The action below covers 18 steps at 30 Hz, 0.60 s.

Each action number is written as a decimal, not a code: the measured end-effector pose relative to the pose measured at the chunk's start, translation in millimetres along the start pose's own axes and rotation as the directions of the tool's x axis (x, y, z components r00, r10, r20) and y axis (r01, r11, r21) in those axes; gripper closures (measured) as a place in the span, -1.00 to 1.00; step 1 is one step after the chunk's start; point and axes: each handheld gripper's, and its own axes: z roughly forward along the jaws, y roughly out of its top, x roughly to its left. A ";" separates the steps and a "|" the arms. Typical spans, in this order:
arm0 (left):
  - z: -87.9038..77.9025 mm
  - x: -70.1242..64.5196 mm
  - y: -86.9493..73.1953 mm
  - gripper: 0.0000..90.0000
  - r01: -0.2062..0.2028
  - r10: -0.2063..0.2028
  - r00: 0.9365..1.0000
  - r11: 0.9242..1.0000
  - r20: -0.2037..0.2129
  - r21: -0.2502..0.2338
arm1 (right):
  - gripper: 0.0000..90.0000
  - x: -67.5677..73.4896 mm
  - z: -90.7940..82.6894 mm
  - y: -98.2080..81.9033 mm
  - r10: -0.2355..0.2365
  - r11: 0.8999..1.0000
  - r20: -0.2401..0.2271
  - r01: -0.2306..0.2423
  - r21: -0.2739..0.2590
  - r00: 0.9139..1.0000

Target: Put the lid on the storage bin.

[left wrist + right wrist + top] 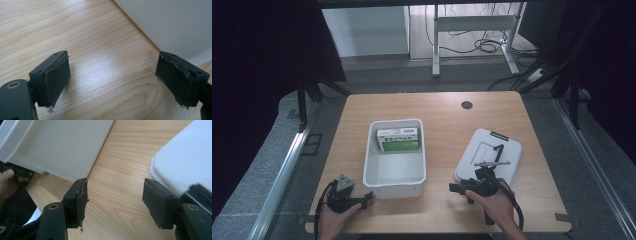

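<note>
On the wooden table point(442, 107), the green box point(398, 139) already lies inside the white bin point(395, 186); the lid point(488, 154) right of the bin remains unfitted. Left gripper point(362, 200) and right gripper point(458, 187) gape empty beside the bin.

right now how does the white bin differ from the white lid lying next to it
The white bin stands upright with tall walls and an open top; the white lid lies flat and low. The bin holds a green box at its far end; the lid carries a black figure 1 on top. The bin sits at the table's middle, the lid to its right. Both are white with rounded corners.
</note>
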 end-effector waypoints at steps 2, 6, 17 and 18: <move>-0.8 0.0 -0.6 -0.73 -0.002 0.002 1.000 1.000 0.000 0.001 | -0.18 2.6 1.4 1.1 -0.005 1.000 0.004 0.005 -0.004 1.000; -1.9 -0.3 -1.8 -0.73 -0.003 0.003 1.000 1.000 0.001 0.001 | -0.17 4.8 3.2 1.7 -0.011 1.000 0.010 0.011 0.000 1.000; -0.5 1.2 -0.4 -0.73 -0.008 0.008 1.000 1.000 0.005 0.002 | -0.16 3.8 3.2 3.5 -0.019 1.000 -0.001 0.019 0.012 1.000; -0.5 1.1 -0.4 -0.73 -0.007 0.007 1.000 1.000 0.004 0.001 | -0.16 3.8 3.0 3.5 -0.018 1.000 -0.001 0.018 0.012 1.000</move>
